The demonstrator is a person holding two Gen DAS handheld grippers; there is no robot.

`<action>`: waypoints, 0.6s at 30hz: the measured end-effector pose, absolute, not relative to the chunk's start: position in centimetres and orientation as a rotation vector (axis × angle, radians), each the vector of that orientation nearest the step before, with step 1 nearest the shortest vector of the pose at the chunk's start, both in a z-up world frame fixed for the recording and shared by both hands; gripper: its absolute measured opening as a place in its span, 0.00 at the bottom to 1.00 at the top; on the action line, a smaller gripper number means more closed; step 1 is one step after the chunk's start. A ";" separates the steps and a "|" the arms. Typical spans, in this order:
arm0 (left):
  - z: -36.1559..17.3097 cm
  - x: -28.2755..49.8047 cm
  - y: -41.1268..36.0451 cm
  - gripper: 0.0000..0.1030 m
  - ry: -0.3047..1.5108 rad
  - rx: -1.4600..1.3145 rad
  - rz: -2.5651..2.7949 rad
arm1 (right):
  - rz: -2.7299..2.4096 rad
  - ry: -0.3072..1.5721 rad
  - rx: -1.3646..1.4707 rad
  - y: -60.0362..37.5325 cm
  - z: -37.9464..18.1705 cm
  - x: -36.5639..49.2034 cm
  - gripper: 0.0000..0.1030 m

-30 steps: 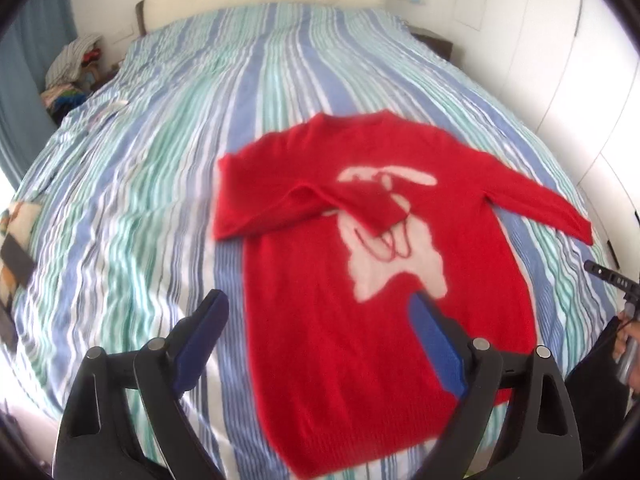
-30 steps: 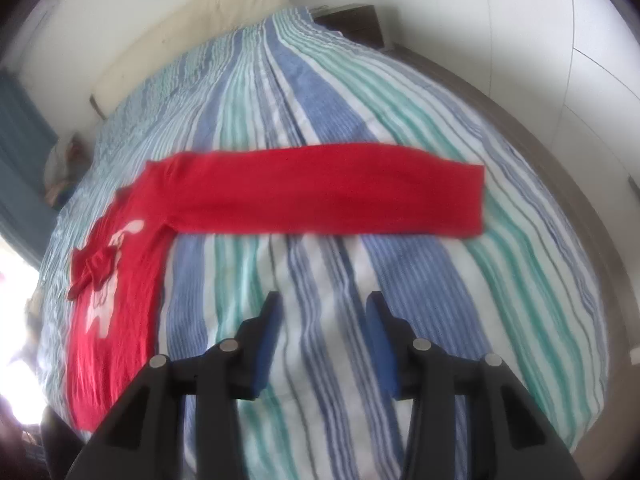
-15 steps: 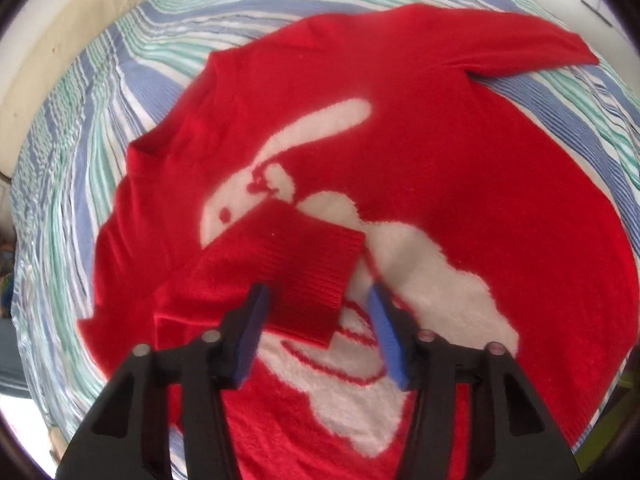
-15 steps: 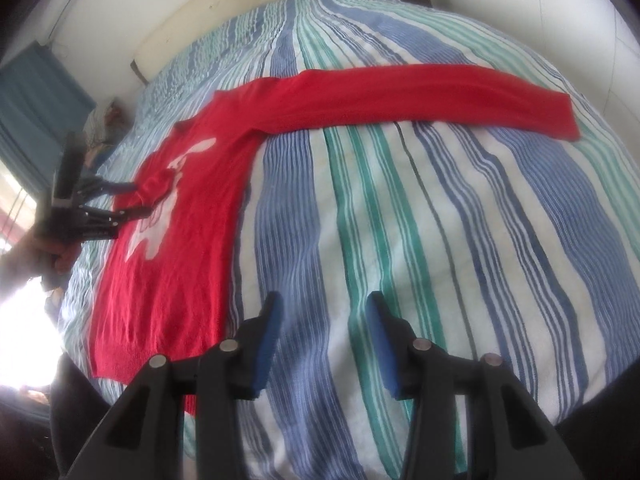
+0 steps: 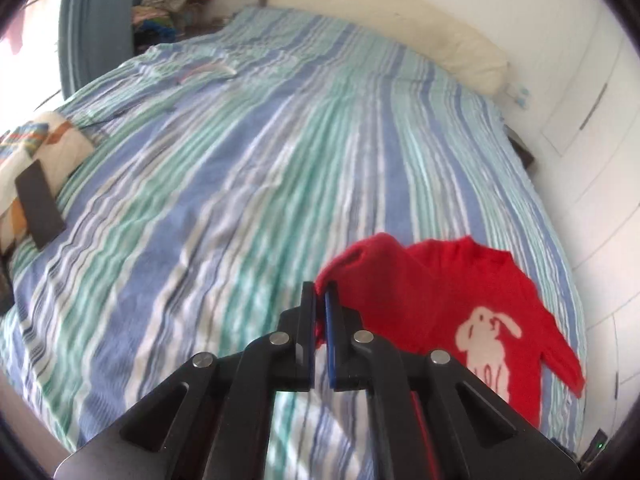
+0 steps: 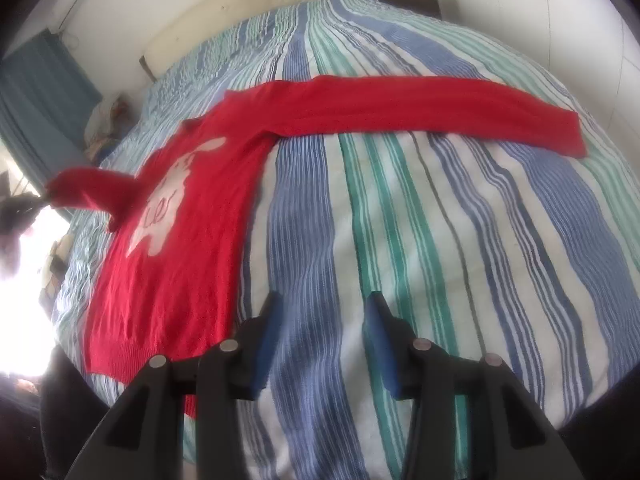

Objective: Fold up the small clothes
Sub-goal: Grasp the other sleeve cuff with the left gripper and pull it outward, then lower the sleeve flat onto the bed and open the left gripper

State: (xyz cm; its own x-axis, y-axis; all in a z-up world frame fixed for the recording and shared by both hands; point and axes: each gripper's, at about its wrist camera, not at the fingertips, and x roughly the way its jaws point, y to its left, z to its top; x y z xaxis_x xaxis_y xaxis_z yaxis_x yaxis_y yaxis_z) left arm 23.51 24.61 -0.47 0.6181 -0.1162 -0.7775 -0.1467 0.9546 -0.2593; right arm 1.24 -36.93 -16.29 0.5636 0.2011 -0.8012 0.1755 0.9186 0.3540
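Observation:
A red sweater with a white rabbit on its front lies flat on the striped bed. My left gripper is shut on the cuff of one sleeve and holds it lifted off the sweater's body. In the right wrist view that sleeve stretches out to the left above the bed. The other sleeve lies straight out to the right on the cover. My right gripper is open and empty above bare bed, right of the sweater's hem.
The blue, green and white striped cover fills the bed. A cream pillow lies at the head. A patterned cushion with a dark flat object sits at the left edge. White cupboard doors stand on the right.
My left gripper closed on the folded-in sleeve's cuff and pulled it up and out to the left. My right gripper stayed open and moved slightly.

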 end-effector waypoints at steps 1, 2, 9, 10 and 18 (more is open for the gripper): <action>-1.2 23.3 26.6 0.03 0.916 -0.338 0.057 | 0.021 0.989 0.419 -36.7 -16.5 1.4 0.42; -2.0 23.5 27.8 0.03 0.928 -0.347 0.089 | 0.025 0.996 0.414 -36.5 -16.7 1.5 0.42; -8.0 22.8 33.4 0.03 1.029 -0.415 0.234 | 0.017 1.014 0.394 -36.1 -17.2 1.4 0.42; -8.4 22.6 34.1 0.03 1.030 -0.423 0.255 | 0.013 1.019 0.394 -36.1 -17.3 1.5 0.42; -14.6 22.4 36.7 0.00 1.136 -0.432 0.471 | 0.004 1.052 0.344 -35.4 -18.1 2.1 0.42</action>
